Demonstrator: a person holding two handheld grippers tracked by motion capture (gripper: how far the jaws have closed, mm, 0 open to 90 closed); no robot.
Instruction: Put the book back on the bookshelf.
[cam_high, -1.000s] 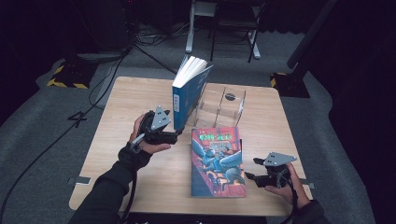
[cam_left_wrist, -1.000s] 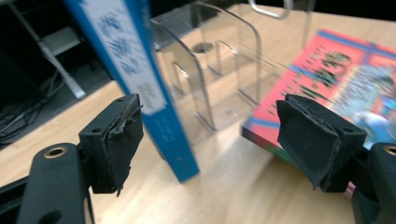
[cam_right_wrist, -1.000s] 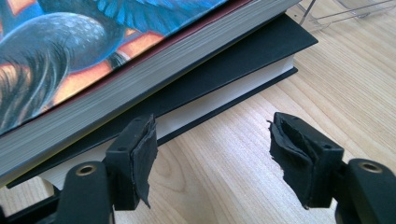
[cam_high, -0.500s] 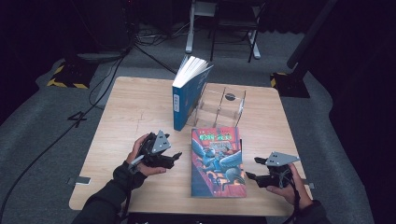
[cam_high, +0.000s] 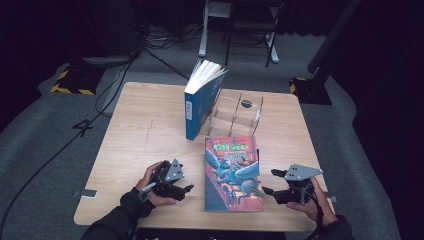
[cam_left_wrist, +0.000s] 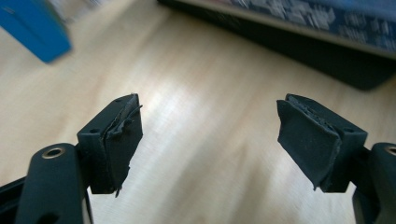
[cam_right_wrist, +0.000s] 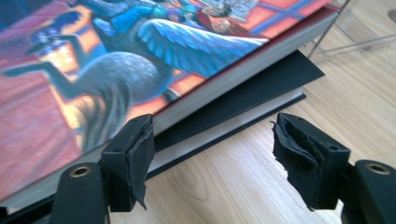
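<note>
Both claws (cam_high: 187, 189) (cam_high: 266, 191) open, empty

Illustrated book (cam_high: 233, 172) lying flat, cover up, atop a black book (cam_right_wrist: 243, 109), near table's front edge

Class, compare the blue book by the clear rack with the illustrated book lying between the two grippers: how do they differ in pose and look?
The blue book stands upright, leaning on the clear rack; the illustrated book lies flat on the table. The blue book has a plain blue cover with its pages fanning open at the top; the illustrated book shows a colourful picture and is closed. The illustrated book rests on a black book; the blue book stands on the table. Both are thick.
</note>
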